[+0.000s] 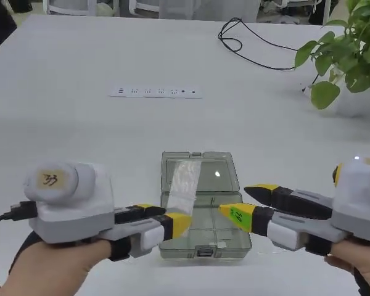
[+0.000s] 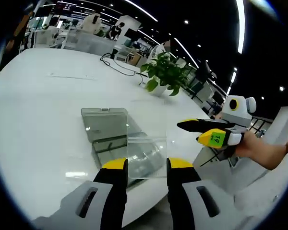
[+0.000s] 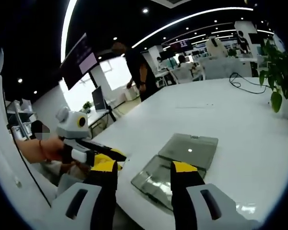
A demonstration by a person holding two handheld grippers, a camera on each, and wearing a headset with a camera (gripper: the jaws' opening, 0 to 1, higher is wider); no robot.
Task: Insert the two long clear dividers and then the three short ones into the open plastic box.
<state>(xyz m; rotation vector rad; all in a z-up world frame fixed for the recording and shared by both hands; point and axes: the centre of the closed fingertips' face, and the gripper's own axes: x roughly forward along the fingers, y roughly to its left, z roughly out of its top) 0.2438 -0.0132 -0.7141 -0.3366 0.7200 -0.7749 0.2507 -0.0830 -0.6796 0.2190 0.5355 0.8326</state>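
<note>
Head view: clear divider (image 1: 184, 184) stands tilted over the open plastic box (image 1: 225, 179), which lies near the front edge of the desk (image 1: 80, 123).
Left gripper view: left hand-held gripper (image 2: 148, 165) is clamped on the divider's lower edge.
Right gripper view: right hand-held gripper (image 3: 144, 170) has its jaws apart and empty beside the box; a person (image 3: 139, 72) stands beyond.
Far desk, head view: power strip (image 1: 155, 92), cable (image 1: 253, 43), plant (image 1: 348, 55).

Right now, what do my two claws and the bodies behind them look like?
The left claw and right claw have light grey bodies, black jaws, yellow tips. The right tip bears a green marking; the left body has a tan label on top and a black cable behind.
</note>
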